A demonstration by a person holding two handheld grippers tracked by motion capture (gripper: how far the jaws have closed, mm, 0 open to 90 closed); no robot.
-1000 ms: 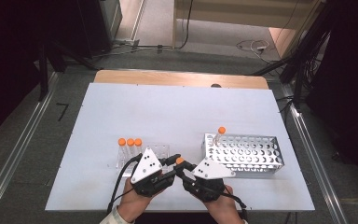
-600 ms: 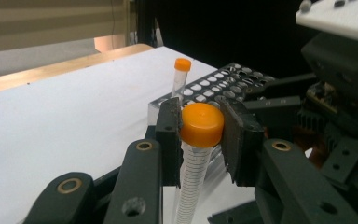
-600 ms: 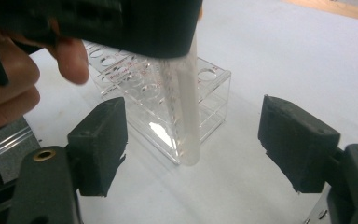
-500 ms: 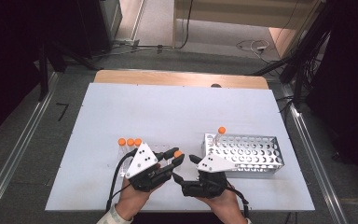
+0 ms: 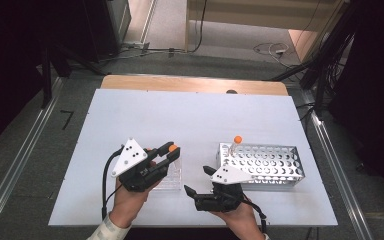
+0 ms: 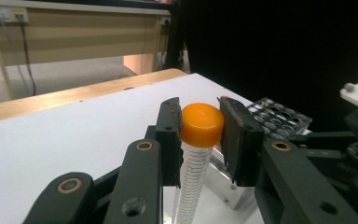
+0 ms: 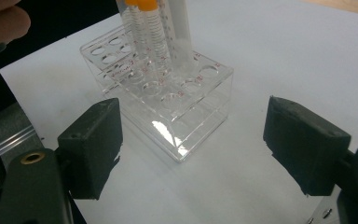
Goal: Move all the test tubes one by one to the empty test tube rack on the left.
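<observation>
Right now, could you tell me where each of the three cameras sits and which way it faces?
High view: fixed above the person's side, looking forward and down on the white table; both hands show.
Left gripper view: rides the left gripper, looking along its jaws, shut on an orange-capped tube, toward the metal rack.
Right gripper view: rides the open right gripper, facing the clear rack; a fingertip shows top left.
Shared: both racks also appear from above.

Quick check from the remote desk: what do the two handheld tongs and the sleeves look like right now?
Both tongs, left tongs and right tongs, are black, jointed linkages with brass-coloured pivot pins and flat black pads. Each carries a pale grey triangular plate with dark dots on top and trails a black cable. A light checked sleeve shows at the left wrist.
</observation>
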